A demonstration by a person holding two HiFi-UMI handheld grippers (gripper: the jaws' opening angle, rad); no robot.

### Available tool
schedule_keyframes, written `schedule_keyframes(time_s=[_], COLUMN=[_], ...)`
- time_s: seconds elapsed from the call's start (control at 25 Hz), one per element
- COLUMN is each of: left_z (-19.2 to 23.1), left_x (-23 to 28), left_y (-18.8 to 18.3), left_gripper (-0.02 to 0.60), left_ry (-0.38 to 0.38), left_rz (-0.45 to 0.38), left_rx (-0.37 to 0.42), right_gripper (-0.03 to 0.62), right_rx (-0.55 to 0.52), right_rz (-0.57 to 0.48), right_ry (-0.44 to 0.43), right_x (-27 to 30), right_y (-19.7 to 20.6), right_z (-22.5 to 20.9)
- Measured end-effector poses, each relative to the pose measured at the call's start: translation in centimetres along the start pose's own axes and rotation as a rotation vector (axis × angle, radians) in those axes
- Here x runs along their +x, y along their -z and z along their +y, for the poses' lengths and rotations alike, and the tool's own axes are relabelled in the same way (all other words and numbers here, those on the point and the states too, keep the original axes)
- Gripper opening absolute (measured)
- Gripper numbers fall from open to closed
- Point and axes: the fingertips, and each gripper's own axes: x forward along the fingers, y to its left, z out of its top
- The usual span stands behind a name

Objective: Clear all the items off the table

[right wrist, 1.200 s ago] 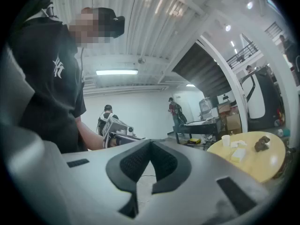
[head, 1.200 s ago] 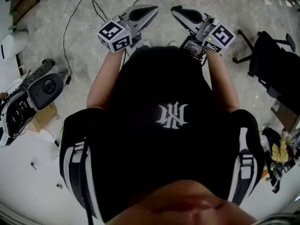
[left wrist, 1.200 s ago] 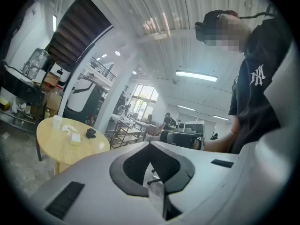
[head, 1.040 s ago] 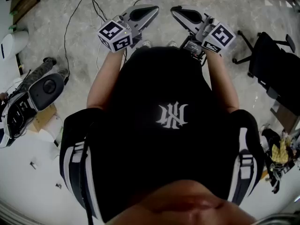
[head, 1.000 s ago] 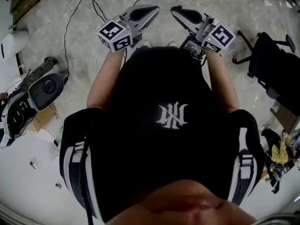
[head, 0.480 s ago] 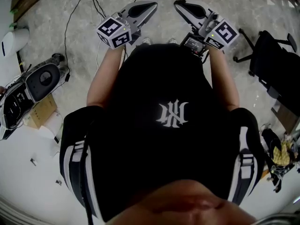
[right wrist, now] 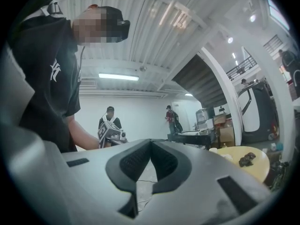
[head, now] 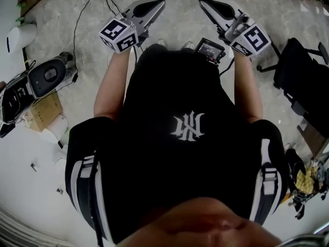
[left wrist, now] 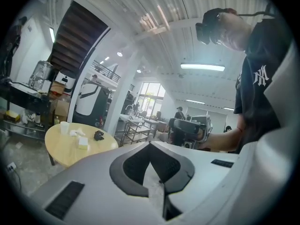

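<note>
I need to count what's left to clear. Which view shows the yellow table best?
The left gripper view: the yellow table shows most of its top, bearing a cup, white items and a dark object. The right gripper view catches only part of it, with the dark object. The head view shows none of it.

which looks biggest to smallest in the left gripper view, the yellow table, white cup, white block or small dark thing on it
1. yellow table
2. white cup and white block: about alike, not ranked
3. small dark thing, slightly smaller; all far off
</note>
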Motion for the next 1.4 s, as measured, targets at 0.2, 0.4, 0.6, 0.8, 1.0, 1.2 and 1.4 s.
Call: schedule_keyframes(time_s=[0.2,0.4,0.6,0.8,1.0,1.2,1.4], left_z=[0.7,3.2,7.5,13.5,18.3,24.7,27.9], left_x=[0.1,0.4,0.9,1.6,1.9,2.0,3.6], left_y=[-0.2,-0.4,-1.7,-3.7,-4.9,-6.0,-5.9], left_gripper=[0.012,0.012,0.012,0.012,0.012,0.012,0.012], left_ry=[-0.037,-0.038,-0.022,-0.008,0.016,0.038,0.064], left_rz=[-0.016,-0.019,-0.031,-0.046,-0.044,-0.049,-0.035], left_rx=[-0.012,-0.020,-0.009,-0.001,0.008,-0.025,-0.040], right_gripper=[0.003,0.004,0.004,0.005,0.005,0.005,0.005], right_rx=[-0.019,-0.009,-0.035,-0.033,-0.026,-0.022,-0.012], right_rz=[0.024,0.033,0.072,0.104,0.123,0.123,0.117], right_ry=[0.008,0.037,0.044,0.043,0.073,0.129,0.190], right_x=[-0.4,0.3,3.3,7.8,11.4,16.1,17.4], right_y=[0.2,0.5,0.3,0.0,-0.4,-1.4,-2.0], right_z=[-1.4,-3.4,-5.3,-8.4,-11.3,-15.6,-18.6])
